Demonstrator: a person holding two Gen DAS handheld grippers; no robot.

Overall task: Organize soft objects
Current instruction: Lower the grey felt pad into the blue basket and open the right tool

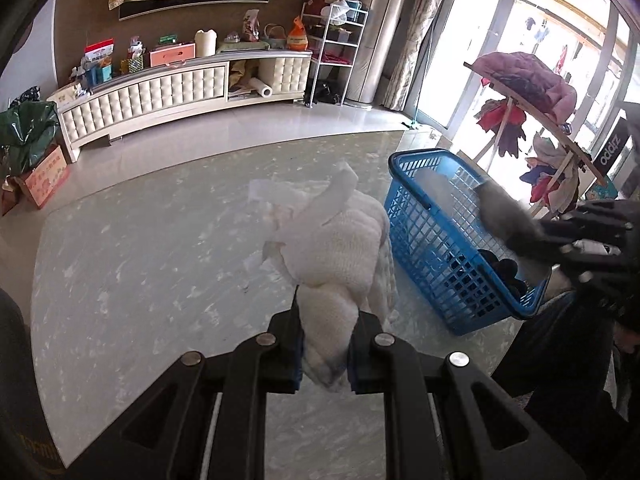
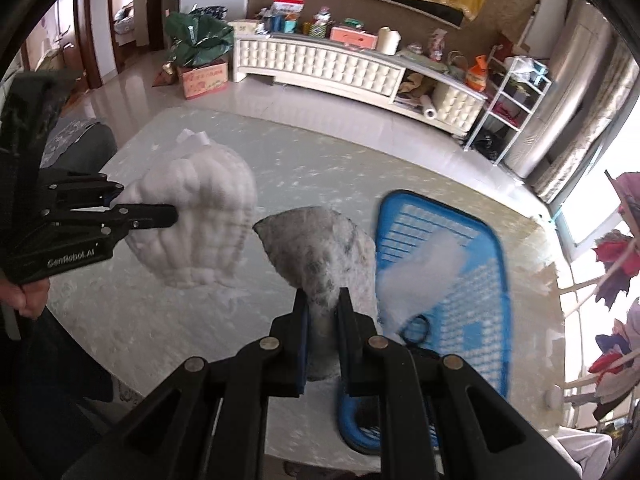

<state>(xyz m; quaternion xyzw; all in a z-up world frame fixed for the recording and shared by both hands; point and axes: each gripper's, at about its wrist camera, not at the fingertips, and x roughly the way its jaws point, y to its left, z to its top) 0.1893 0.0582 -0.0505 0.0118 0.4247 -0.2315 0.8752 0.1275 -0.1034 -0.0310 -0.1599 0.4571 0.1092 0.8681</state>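
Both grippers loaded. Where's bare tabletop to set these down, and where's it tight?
Free: the marble table left of the white knit item held by the left gripper, out to its far edge. Tight: the right side, where the blue basket sits and the right gripper holds the grey fuzzy item beside it.

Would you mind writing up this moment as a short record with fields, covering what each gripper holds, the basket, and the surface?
left gripper: shut on white knitted item, held off the table
right gripper: shut on grey fuzzy item, held near the basket
blue basket: plastic mesh, standing on the table, to the right of the white item in the left wrist view
basket contents: dark items and something white inside
table: pale marbled top
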